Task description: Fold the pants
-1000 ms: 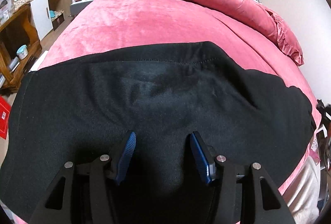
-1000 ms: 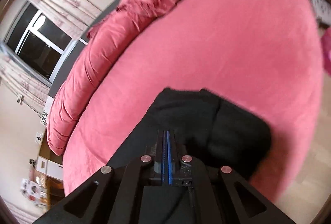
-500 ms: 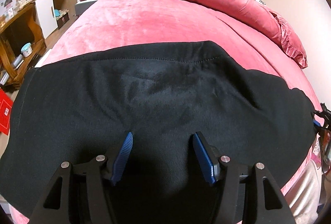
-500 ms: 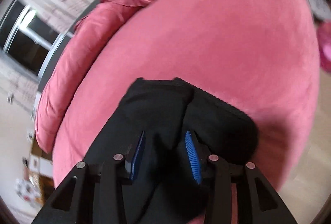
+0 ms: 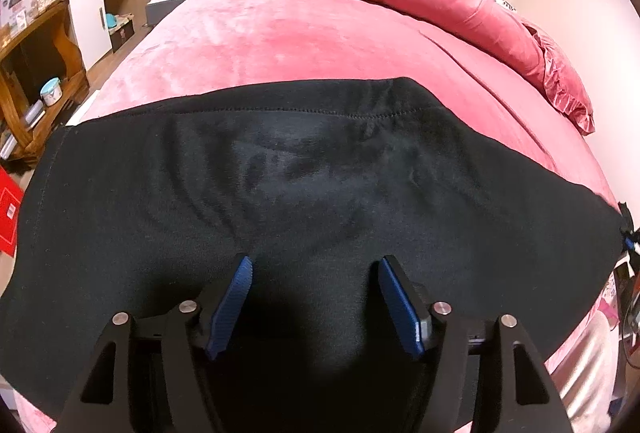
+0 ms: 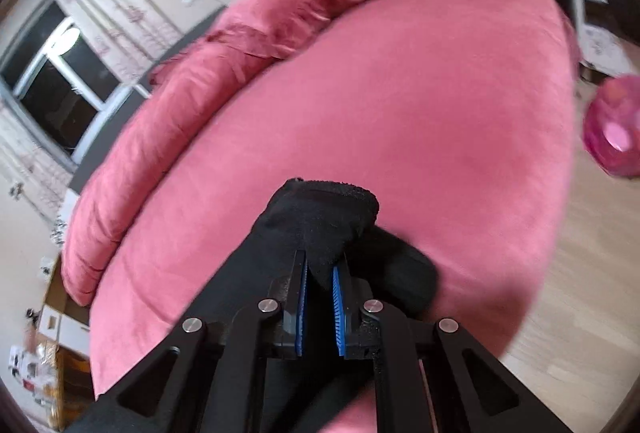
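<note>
Since half a second ago the right gripper (image 6: 320, 275) has narrowed from wide apart to a small gap, its blue pads pinching a bunched end of the black pants (image 6: 320, 221). The left gripper (image 5: 314, 265) has barely shifted; its jaws stand wide, holding nothing, over the pants (image 5: 304, 185) spread flat across the near edge of the pink bed (image 5: 280, 33). Only the left view shows the wooden shelves (image 5: 36, 73) beside the bed; only the right shows the window (image 6: 60, 81).

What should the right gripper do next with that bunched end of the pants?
Probably finish closing the right gripper on the fold: black pants fabric already sits between its nearly shut jaws. The left gripper is open above the flat pants on the bed.
</note>
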A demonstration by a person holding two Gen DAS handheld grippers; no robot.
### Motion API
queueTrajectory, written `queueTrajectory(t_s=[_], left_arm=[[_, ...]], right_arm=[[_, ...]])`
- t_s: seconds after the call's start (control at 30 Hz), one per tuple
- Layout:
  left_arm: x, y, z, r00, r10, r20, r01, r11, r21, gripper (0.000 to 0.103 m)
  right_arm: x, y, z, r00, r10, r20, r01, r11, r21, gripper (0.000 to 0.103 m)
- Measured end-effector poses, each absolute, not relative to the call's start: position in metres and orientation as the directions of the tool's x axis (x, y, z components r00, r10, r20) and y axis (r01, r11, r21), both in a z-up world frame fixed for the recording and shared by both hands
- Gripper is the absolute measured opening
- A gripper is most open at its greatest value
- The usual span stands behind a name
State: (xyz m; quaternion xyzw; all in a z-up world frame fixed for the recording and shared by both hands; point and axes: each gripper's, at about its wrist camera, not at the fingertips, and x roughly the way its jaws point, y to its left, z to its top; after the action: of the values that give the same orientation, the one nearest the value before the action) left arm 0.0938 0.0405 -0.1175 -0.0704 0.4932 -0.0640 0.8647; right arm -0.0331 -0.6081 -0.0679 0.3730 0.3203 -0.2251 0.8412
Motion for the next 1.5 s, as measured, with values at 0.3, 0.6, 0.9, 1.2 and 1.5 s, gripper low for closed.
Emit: queueTrajectory(t_s=[0.3, 0.6, 0.9, 1.2, 1.5], left_arm=[[0.094, 0.037, -0.116, 0.499, -0.174, -0.849, 0.06, 0.984, -0.166, 0.071], [0.108, 0.025, -0.099, 0.516, -0.241, -0.822, 0.079, 0.969, -0.234, 0.069], [0.127, 0.006, -0.104, 0.499, -0.228, -0.836, 0.128, 0.973, -0.189, 0.069], [0.12, 0.009, -0.11, 0.514, -0.226, -0.827, 0.169, 0.972, -0.16, 0.069], [0.135, 0.012, -0.116, 0.498, -0.225, -0.838, 0.145, 0.974, -0.175, 0.071]], right_arm=[[-0.041, -0.612, -0.096, 0.617, -0.155, -0.771, 0.701, 0.554, 0.45, 0.02], [0.004, -0.475, -0.014, 0.768, -0.109, -0.63, 0.404, 0.847, 0.346, 0.041], [0.119, -0.222, -0.049, 0.501, 0.527, -0.687, -0.33, 0.85, 0.411, 0.036], [0.198, -0.136, -0.092, 0.284, 0.541, -0.791, -0.389, 0.819, 0.421, 0.037], [0.217, -0.118, -0.119, 0.318, 0.475, -0.82, -0.382, 0.856, 0.348, 0.009]])
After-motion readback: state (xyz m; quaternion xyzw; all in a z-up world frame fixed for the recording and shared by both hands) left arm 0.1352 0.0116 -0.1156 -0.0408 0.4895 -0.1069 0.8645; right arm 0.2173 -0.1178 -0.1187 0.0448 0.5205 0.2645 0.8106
